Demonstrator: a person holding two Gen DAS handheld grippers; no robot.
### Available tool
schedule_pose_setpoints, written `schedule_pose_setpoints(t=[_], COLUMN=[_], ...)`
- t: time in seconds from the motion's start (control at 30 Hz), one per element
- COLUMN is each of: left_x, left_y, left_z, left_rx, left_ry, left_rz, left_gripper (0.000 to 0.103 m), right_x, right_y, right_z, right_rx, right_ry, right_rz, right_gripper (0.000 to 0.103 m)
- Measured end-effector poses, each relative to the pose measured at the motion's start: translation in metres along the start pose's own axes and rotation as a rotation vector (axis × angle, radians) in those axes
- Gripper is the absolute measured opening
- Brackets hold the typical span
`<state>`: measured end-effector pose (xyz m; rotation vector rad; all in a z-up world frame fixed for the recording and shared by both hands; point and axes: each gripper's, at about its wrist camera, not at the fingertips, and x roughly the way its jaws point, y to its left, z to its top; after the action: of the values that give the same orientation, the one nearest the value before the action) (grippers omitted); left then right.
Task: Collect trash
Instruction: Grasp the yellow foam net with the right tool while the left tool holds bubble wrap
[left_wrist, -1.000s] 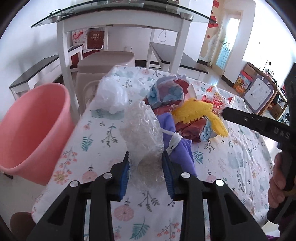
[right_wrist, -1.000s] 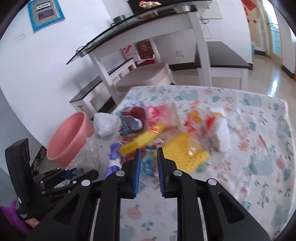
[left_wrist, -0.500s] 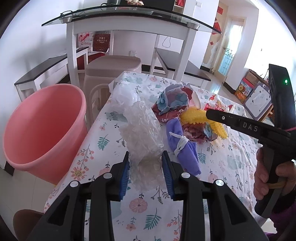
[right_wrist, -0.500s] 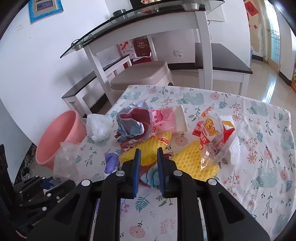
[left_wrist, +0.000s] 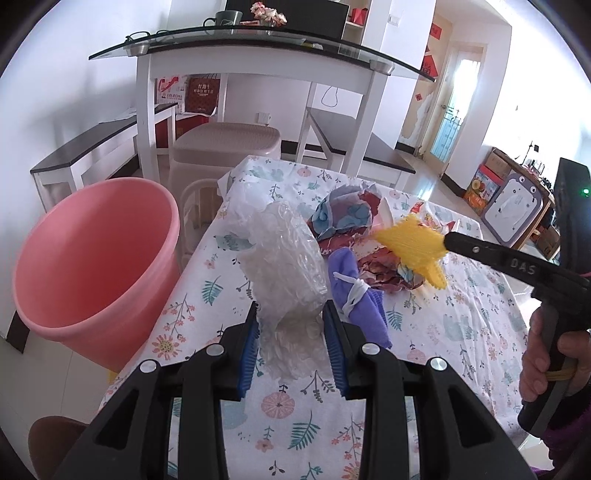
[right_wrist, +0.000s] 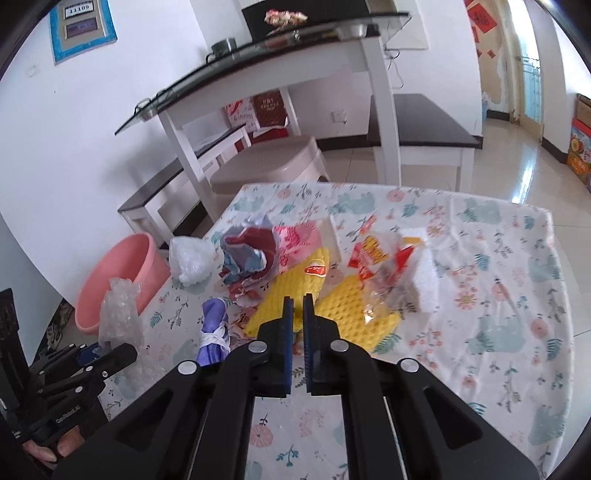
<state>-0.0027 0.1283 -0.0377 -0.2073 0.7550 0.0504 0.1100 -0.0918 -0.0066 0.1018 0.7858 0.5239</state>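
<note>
My left gripper (left_wrist: 290, 314) is shut on a crumpled clear bubble-wrap bag (left_wrist: 284, 258), held upright just above the floral tablecloth (left_wrist: 295, 406). A pink bucket (left_wrist: 92, 266) stands on the floor left of the table edge. My right gripper (right_wrist: 298, 301) is closing its jaws on the edge of a yellow foam net (right_wrist: 291, 280). In the left wrist view that yellow net (left_wrist: 413, 240) hangs from the right gripper (left_wrist: 448, 238), raised off the pile. A purple cloth bundle (left_wrist: 351, 291) tied with white string lies between the two grippers.
Crumpled red-and-blue paper (right_wrist: 247, 251), a white plastic bag (right_wrist: 192, 258), a red snack wrapper (right_wrist: 384, 266) and a white foam block (right_wrist: 424, 280) lie mid-table. A beige stool (left_wrist: 225, 147) and a glass-topped white table (left_wrist: 258, 40) stand behind it.
The right gripper's jaws have narrowed onto the yellow net, and its edge has come up off the pile. The left gripper, still gripping the bubble wrap, has drawn back slightly.
</note>
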Motion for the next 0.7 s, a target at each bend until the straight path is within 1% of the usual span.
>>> schedule_pose_setpoints(t=[0.13, 0.3, 0.6, 0.67, 0.7], left_x=[-0.008, -0.017, -0.033, -0.036, -0.038], left_y=[0.0, 0.003, 0.018, 0.022, 0.024], left_z=[0.001, 0.002, 0.006, 0.008, 0.008], left_rx=[0.002, -0.004, -0.043, -0.048, -0.048], left_ry=[-0.022, -0.046, -0.091, -0.1, -0.11], left_rz=[-0.003, 0.001, 0.018, 0.027, 0.043], left_gripper=[0.032, 0.032, 0.032, 0.032, 0.032], right_x=[-0.016, -0.028, -0.032, -0.031, -0.029], right_y=[0.004, 0.017, 0.058, 0.071, 0.078], right_z=[0.004, 0.009, 0.019, 0.021, 0.022], right_rx=[-0.017, -0.049, -0.135, -0.162, -0.177], right_ry=[-0.042, -0.073, -0.097, -0.096, -0.094], right_rz=[-0.004, 0.016, 0.077, 0.095, 0.107], right_gripper=[0.005, 0.005, 0.005, 0.005, 0.005])
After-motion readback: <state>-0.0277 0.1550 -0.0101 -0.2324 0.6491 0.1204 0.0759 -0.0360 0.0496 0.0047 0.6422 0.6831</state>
